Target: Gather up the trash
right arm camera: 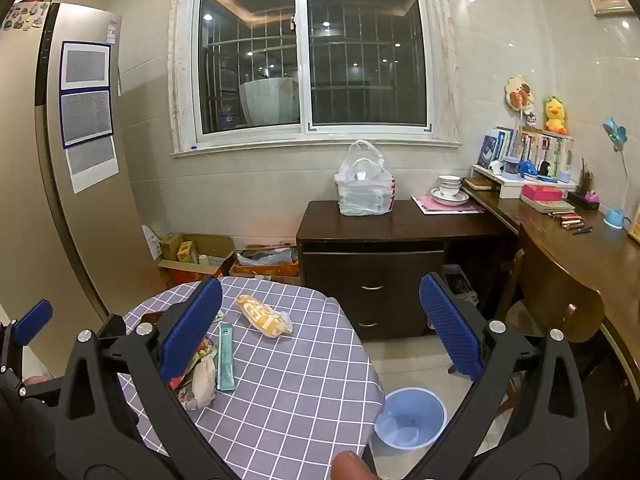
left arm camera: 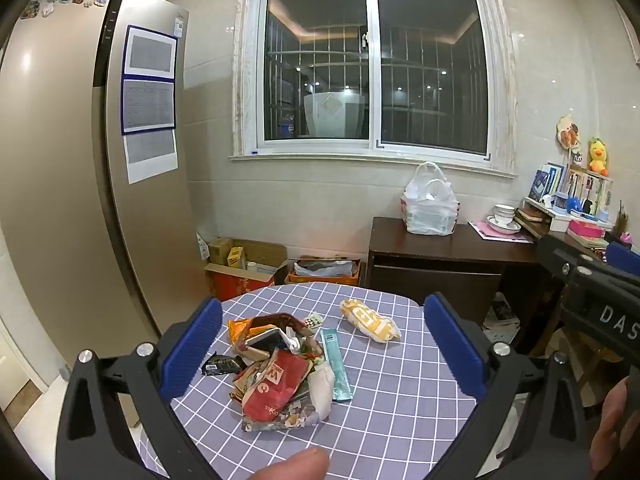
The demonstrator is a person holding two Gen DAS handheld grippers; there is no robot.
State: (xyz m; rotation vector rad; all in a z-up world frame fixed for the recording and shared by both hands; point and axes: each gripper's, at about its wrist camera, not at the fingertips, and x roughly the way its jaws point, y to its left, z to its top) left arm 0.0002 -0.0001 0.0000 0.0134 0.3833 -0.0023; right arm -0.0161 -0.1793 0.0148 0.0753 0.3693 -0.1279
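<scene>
A heap of crumpled wrappers (left arm camera: 280,376) lies on the round table (left arm camera: 392,408) with its grey checked cloth. Beside the heap are a teal sachet (left arm camera: 337,364), a small black packet (left arm camera: 219,365) and, farther back, a yellow and white wrapper (left arm camera: 370,319). My left gripper (left arm camera: 323,348) hovers over the table, open wide, with the heap between its blue pads but untouched. My right gripper (right arm camera: 320,332) is open too, above the table's right side; the yellow wrapper (right arm camera: 264,315) and teal sachet (right arm camera: 225,356) lie ahead of it. A blue bin (right arm camera: 412,416) stands on the floor by the table's right edge.
A tall fridge (left arm camera: 60,208) stands at left, cardboard boxes (left arm camera: 244,268) on the floor behind the table. A dark cabinet (right arm camera: 376,264) bears a plastic bag (right arm camera: 365,184). A wooden desk (right arm camera: 580,248) with books and a chair (right arm camera: 560,300) fill the right side.
</scene>
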